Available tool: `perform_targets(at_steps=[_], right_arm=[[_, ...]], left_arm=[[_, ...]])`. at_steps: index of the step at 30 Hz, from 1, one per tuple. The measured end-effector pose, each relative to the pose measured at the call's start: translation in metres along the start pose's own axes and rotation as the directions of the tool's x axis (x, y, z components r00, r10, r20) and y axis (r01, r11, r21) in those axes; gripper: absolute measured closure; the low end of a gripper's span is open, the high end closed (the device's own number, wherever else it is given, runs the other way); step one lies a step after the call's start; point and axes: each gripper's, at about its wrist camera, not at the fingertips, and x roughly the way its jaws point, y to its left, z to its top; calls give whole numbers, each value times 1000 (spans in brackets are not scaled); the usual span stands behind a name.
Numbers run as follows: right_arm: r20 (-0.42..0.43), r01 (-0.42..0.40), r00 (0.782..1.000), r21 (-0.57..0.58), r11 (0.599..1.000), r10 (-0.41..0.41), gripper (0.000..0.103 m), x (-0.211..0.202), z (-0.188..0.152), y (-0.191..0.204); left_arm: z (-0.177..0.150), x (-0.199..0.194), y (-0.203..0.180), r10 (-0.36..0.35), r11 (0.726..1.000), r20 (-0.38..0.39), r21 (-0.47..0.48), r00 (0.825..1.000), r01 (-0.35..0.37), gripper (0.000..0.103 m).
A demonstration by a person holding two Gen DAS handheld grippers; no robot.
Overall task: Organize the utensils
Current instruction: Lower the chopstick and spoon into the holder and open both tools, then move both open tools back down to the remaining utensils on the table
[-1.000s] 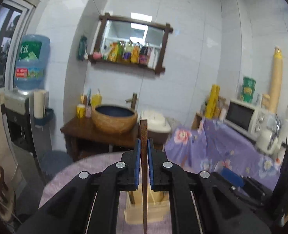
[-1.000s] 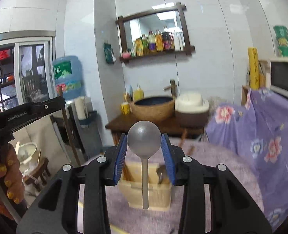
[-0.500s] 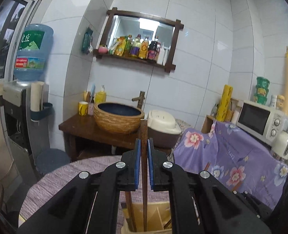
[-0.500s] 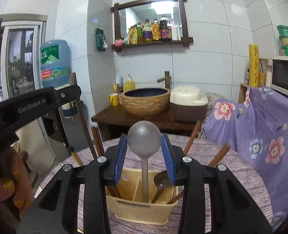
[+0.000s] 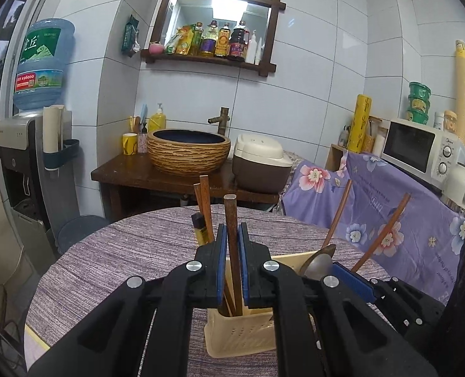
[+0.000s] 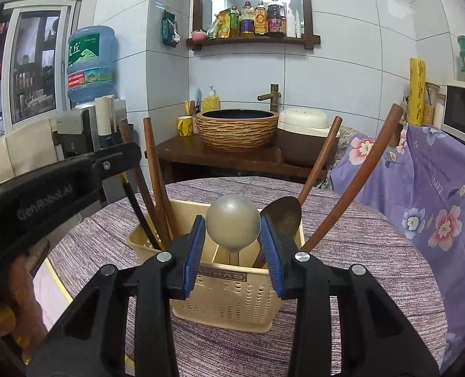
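Note:
My left gripper (image 5: 232, 245) is shut on an upright brown wooden chopstick (image 5: 230, 216). Its lower end stands inside the beige utensil caddy (image 5: 241, 336), beside another chopstick (image 5: 204, 207). My right gripper (image 6: 232, 229) is shut on the round bowl of a grey metal spoon (image 6: 232, 220), whose handle runs down into the middle compartment of the caddy (image 6: 229, 298). Brown chopsticks (image 6: 155, 169) lean in the left compartment. Wooden spoons (image 6: 282, 216) lean in the right one. The left gripper (image 6: 75, 182) shows at the left edge of the right wrist view.
The caddy stands on a round table with a purple cloth (image 6: 373, 251). A black and yellow lighter (image 5: 199, 226) lies behind it. Beyond are a wooden stand with a basin (image 5: 188, 150), a rice cooker (image 5: 257, 163) and a flowered cover (image 5: 389, 207). A hand (image 6: 9, 298) holds the left gripper.
Both grippers have come down toward the caddy. The chopstick's lower end and the spoon's handle have gone from above it to inside it. Both grips are unchanged.

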Motion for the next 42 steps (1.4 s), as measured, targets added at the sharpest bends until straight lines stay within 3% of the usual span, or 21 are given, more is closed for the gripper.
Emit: perform_targets(at_steps=[3,5,9,10,17,22,26,29,34,42], right_arm=[[-2,-1,1000,-9,1000,1,65,-1,-2,1],[12,11,1000,-14,1000,-10,60,-6,-3,1],[33,29,999,-28,999,-28,54,-26,-4,3],[36,42,999,-39,998,-41,54,-33,-6,4],[-27,35,999,-60,998,-36,50,-82,-32,13],[-125,22,992,-53,998,-29,50,-102,-70,14],[-198,42,979,7,999,-40,50,-110,-103,2],[-256,62,966,46,997,-48,51,-111,-125,-7],[-326,47,945,69,997,-22,60,-115,-155,-5],[-402,35,915,79,996,0,76,-102,-181,7]], left_arm=[[3,-13,-1,6,1000,20,27,1000,-7,90],[3,-27,0,8,999,50,40,999,-10,73],[0,-56,9,28,999,91,33,995,-31,59],[-2,-62,12,37,999,89,29,995,-40,51],[-48,-87,31,47,999,-36,2,998,-47,25],[-100,-85,35,73,997,-173,10,982,-73,22],[-142,-83,43,83,996,-276,-14,958,-90,23],[-161,-82,46,74,996,-330,-25,941,-87,34],[-178,-85,42,60,997,-367,-30,928,-77,44],[-181,-88,32,45,998,-371,-16,928,-55,45]])
